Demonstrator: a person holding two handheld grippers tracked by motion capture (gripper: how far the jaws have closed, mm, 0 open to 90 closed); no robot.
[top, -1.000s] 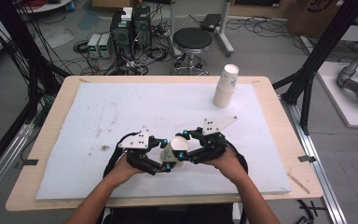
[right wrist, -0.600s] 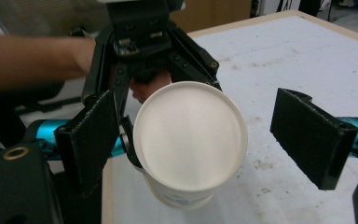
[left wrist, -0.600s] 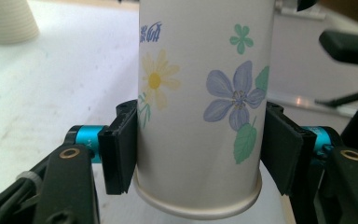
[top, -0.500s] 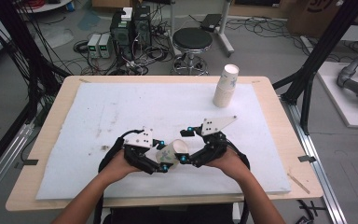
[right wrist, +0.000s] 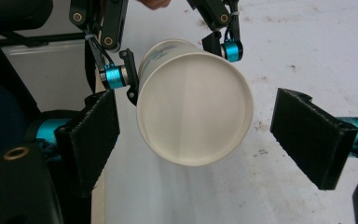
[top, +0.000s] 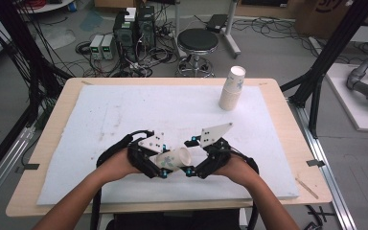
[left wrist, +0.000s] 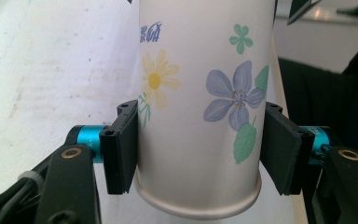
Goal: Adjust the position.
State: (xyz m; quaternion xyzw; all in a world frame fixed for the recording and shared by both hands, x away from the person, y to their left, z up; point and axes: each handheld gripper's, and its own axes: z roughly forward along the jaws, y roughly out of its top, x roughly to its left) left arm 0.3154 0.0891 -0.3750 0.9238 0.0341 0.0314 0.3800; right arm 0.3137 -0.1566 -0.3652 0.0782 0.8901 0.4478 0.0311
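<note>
The left hand-held gripper (top: 164,168) is squeezing a paper cup (top: 175,158) with flowers on it — its two black pads (left wrist: 121,147) press on both sides of the cup near its rim. In the left gripper view the cup (left wrist: 200,93) has a yellow flower, a blue flower and green leaves. The cup lies on its side in the air, just above the near part of the white mat (top: 124,110) on the tabletop (top: 287,115), a little left of the middle. The right hand-held gripper (top: 189,168) has let go. Its jaws have just been opening, and now they stand wide, one on each side of the cup's bottom, not touching it. In the right gripper view the round white bottom of the cup (right wrist: 193,105) points at the camera — the pads (right wrist: 91,137) are well off it. Both hands sit close together at the near edge. A stack of paper cups (top: 233,88) stands far off on the right side of the mat.
</note>
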